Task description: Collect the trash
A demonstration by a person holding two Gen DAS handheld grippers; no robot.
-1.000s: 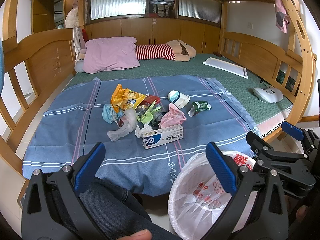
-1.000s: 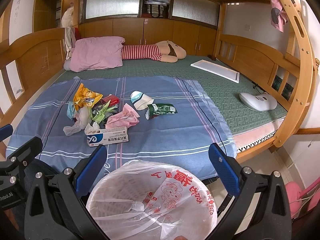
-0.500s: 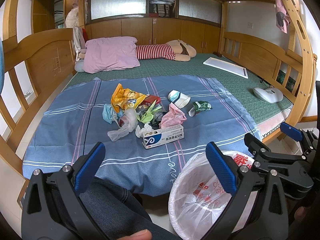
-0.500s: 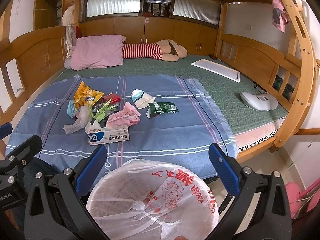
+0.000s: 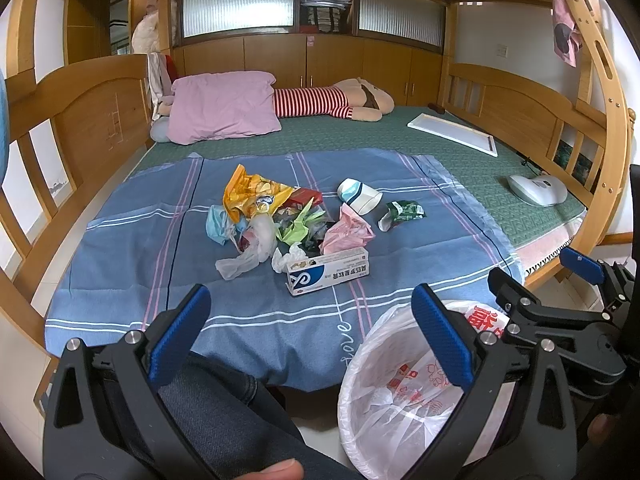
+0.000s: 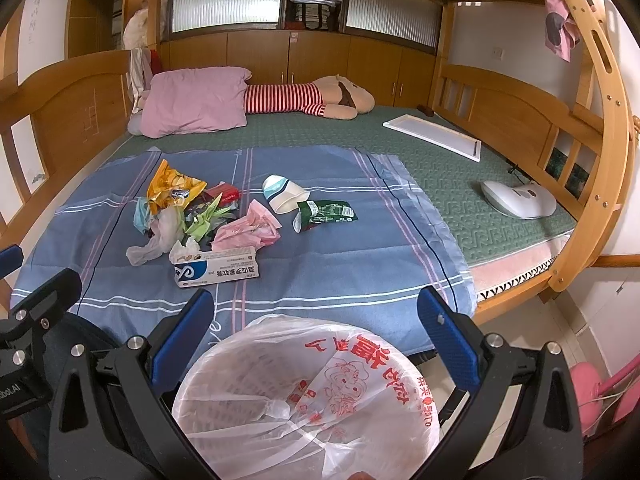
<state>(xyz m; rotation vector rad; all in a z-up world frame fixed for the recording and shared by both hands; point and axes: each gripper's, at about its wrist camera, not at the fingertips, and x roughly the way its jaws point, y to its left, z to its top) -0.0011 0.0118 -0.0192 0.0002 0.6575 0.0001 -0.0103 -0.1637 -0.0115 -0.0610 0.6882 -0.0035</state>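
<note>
A pile of trash lies on the blue striped sheet (image 5: 132,240): a white and blue toothpaste box (image 5: 328,272) (image 6: 216,270), a yellow snack bag (image 5: 252,192), a pink wrapper (image 5: 346,232), a paper cup (image 5: 358,196) (image 6: 284,196) and a green wrapper (image 5: 402,212) (image 6: 326,212). A white bin with a plastic liner (image 6: 308,400) (image 5: 400,392) stands on the floor at the bed's near edge. My left gripper (image 5: 310,328) is open and empty, short of the pile. My right gripper (image 6: 316,328) is open and empty above the bin.
A pink pillow (image 5: 224,106) and a striped plush toy (image 5: 332,100) lie at the far end of the green mattress. A white board (image 5: 454,132) and a white device (image 5: 536,188) lie at the right. Wooden bed rails (image 5: 608,128) enclose the sides. A leg in jeans (image 5: 224,420) is below my left gripper.
Both grippers have barely shifted and stay open. The trash and the bin have not moved.
</note>
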